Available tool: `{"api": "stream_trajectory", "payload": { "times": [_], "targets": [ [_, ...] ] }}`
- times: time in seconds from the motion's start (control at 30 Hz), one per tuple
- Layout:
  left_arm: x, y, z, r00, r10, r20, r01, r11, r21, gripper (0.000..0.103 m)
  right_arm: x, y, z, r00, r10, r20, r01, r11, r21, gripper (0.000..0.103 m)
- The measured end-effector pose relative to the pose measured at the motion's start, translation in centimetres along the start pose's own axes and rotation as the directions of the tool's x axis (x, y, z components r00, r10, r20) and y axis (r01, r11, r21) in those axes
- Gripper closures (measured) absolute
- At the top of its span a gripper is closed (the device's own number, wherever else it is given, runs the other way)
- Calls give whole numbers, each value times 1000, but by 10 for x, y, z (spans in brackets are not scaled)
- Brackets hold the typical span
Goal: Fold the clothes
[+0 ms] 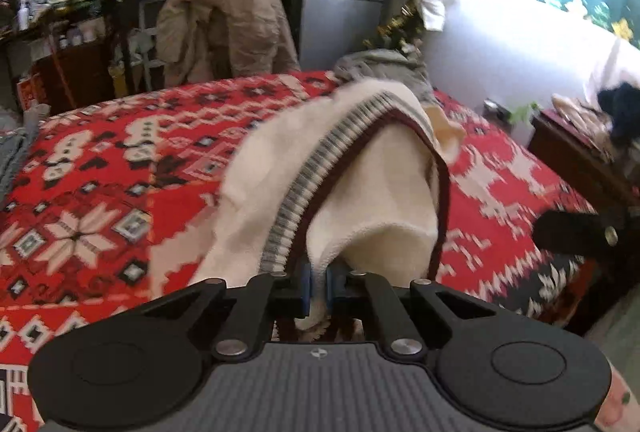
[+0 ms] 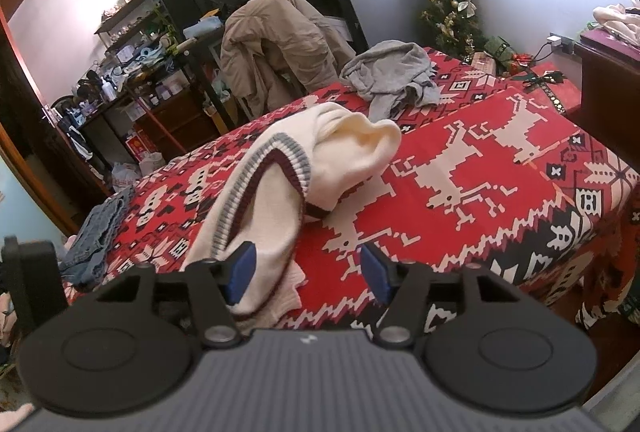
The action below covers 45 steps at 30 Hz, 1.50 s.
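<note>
A cream knit sweater [image 1: 360, 172] with a grey and maroon striped V-neck trim lies on a bed under a red patterned blanket [image 1: 100, 172]. My left gripper [image 1: 318, 284] is shut on a fold of the cream fabric near the neckline, and the cloth rises up from the pinch between the blue pads. In the right wrist view the sweater [image 2: 280, 200] stretches from the bed's middle toward me. My right gripper [image 2: 308, 272] is open over the near edge. The sweater's near end lies against the left pad [image 2: 242, 272], and bare blanket [image 2: 480, 192] shows by the right one.
A crumpled grey garment [image 2: 392, 76] lies at the bed's far side, and folded jeans [image 2: 100, 232] sit at its left edge. A beige jacket [image 2: 276, 36] hangs over a chair behind the bed. A dark wooden cabinet [image 1: 580, 160] stands to the right, with cluttered shelves [image 2: 132, 44] to the left.
</note>
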<state>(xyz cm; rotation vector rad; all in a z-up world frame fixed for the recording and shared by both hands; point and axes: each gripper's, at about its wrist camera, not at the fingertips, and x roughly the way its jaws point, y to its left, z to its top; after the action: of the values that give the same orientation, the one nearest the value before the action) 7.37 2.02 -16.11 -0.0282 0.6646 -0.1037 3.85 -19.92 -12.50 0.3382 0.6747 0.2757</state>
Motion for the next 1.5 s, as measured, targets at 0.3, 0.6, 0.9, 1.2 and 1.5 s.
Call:
{"api": "stream_trajectory", "payload": {
  "times": [0.3, 0.6, 0.9, 1.2, 1.5],
  "targets": [
    [-40, 59, 23, 984, 142, 105, -134, 987, -84, 99, 2, 1, 3, 1000, 4, 0, -4, 1000, -8, 39],
    [-47, 122, 22, 945, 308, 112, -291, 946, -145, 99, 5, 10, 4, 1000, 7, -9, -7, 999, -40, 39],
    [-46, 156, 5, 962, 265, 63, -241, 936, -256, 77, 18, 19, 8, 1000, 5, -25, -7, 997, -76, 39],
    [-72, 134, -12, 977, 200, 69, -184, 965, -189, 33, 50, 34, 22, 999, 22, -33, -26, 993, -117, 38],
    [-65, 128, -30, 989, 149, -15, -149, 966, -212, 33, 76, 46, 37, 1000, 19, -14, -21, 987, -157, 49]
  ]
}}
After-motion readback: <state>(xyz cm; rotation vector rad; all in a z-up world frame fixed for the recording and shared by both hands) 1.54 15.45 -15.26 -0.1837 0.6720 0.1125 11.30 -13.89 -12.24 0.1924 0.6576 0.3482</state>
